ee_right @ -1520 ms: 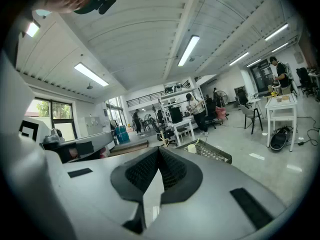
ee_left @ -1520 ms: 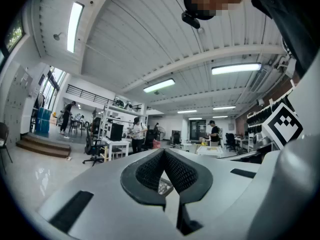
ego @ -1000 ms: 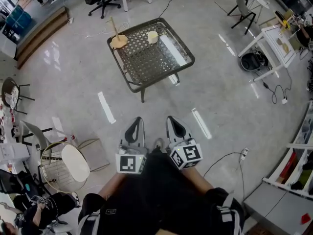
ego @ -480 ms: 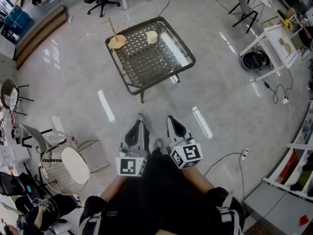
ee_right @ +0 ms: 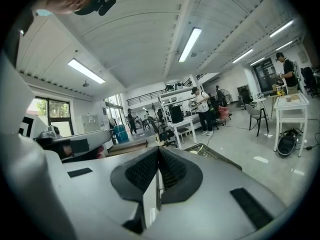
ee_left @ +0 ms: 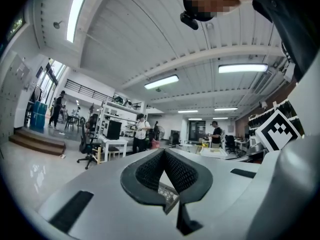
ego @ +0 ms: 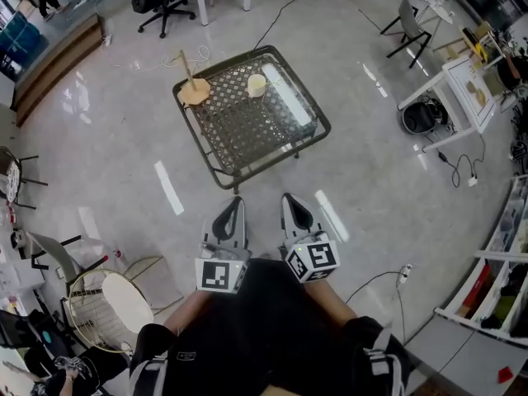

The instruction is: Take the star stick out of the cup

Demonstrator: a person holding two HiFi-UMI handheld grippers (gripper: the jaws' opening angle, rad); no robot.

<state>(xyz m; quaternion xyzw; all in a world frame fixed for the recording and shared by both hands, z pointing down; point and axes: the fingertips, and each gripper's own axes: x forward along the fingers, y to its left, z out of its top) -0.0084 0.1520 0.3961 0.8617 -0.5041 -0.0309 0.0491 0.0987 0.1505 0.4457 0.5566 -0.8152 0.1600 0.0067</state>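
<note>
A thin tan wooden star stick [ego: 186, 66] stands upright on a flat tan base at the far left corner of the dark metal mesh desk [ego: 247, 126]. The left hand-held gripper [ego: 233, 202] is held near the person, well short of the desk, jaws pressed together and empty. A pale cream cup [ego: 257, 85] sits apart from the stick. The right hand-held gripper [ego: 289, 200] is likewise closed on nothing.
</note>
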